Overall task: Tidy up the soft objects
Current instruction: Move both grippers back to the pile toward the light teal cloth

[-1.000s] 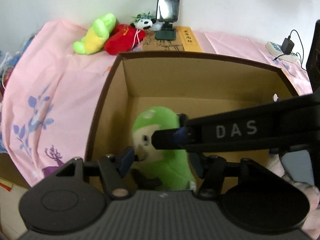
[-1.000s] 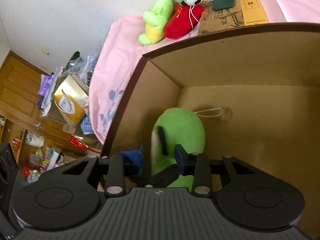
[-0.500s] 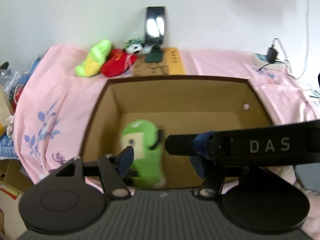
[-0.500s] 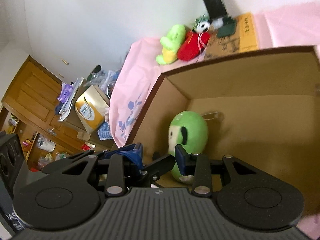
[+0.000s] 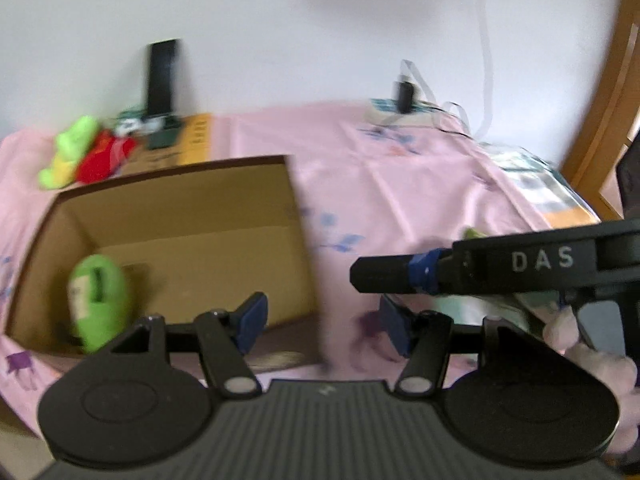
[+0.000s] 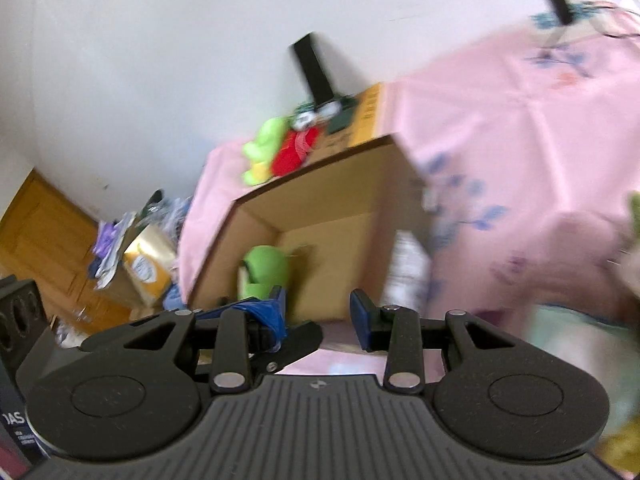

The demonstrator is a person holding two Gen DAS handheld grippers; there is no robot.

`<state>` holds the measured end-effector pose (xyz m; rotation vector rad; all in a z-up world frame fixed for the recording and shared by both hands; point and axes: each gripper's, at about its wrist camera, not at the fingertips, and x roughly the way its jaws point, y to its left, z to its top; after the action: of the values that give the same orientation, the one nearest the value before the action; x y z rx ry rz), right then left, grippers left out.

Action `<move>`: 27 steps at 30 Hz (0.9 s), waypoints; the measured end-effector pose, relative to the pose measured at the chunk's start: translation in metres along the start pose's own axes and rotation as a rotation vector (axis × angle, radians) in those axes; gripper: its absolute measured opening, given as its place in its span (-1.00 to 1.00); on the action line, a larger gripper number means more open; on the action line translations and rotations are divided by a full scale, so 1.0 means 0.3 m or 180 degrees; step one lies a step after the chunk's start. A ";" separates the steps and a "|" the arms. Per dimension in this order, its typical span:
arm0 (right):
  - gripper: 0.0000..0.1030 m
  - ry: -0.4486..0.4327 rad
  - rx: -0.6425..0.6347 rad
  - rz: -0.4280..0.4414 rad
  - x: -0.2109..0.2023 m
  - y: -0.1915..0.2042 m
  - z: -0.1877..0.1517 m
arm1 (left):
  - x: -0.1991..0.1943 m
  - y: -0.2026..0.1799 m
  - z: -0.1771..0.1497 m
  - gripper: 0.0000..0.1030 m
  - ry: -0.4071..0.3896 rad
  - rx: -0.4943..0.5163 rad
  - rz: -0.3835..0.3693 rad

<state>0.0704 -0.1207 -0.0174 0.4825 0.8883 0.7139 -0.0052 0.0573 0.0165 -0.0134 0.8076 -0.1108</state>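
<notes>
While the green plush (image 5: 98, 300) lies inside the cardboard box (image 5: 180, 208) at the lower left of the frame, both claws hang above the pink cloth (image 5: 400, 184) with nothing between their blue pads. The left claw (image 5: 320, 324) stands apart, and so does the right claw (image 6: 320, 312). Two more plush toys (image 5: 80, 156), green-yellow and red, sit at the upper left beyond the box.
</notes>
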 end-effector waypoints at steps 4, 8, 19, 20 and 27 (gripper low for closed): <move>-0.60 -0.0038 0.0214 -0.0205 -0.101 -0.134 -0.031 | 0.042 -0.140 -0.027 0.20 0.0089 0.0170 -0.0206; -0.61 -0.0140 0.0339 -0.0427 -0.196 -0.245 -0.058 | 0.098 -0.260 -0.054 0.20 0.0243 0.0299 -0.0408; -0.61 -0.0317 0.0639 -0.0791 -0.373 -0.475 -0.110 | 0.184 -0.424 -0.092 0.22 0.0433 0.0555 -0.0600; -0.62 -0.0324 0.0690 -0.0726 -0.385 -0.489 -0.110 | 0.195 -0.424 -0.094 0.22 0.0457 0.0551 -0.0583; -0.62 -0.0211 0.0482 -0.0226 -0.364 -0.447 -0.081 | 0.302 -0.348 -0.119 0.25 0.0747 0.0159 -0.0599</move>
<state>0.0512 -0.2890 -0.0600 0.6029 0.8965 0.5652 0.0213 -0.0548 -0.0679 -0.0296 1.0371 -0.3147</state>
